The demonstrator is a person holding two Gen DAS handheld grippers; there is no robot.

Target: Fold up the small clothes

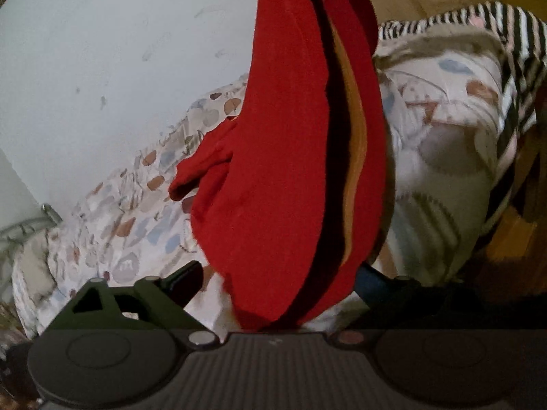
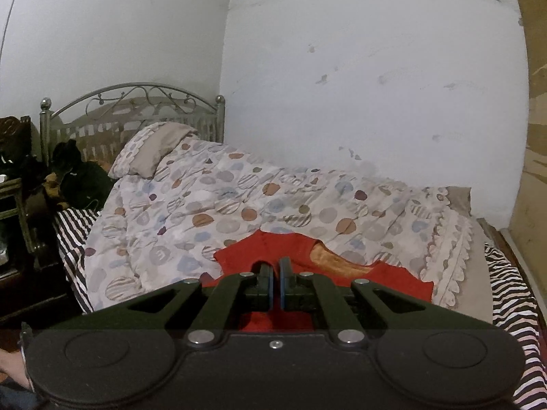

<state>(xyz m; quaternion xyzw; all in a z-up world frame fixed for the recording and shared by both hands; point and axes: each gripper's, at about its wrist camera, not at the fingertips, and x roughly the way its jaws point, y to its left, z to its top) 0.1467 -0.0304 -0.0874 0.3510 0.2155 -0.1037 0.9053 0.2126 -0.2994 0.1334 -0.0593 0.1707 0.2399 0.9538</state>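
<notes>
red shirt is pinched in the right gripper, jaws clenched tight on the cloth. in the left view the shirt dangles between the left gripper fingers, spread wide and not pressing it. dotted quilt lies under it, wall along the far edge, striped sheet at the side.
</notes>
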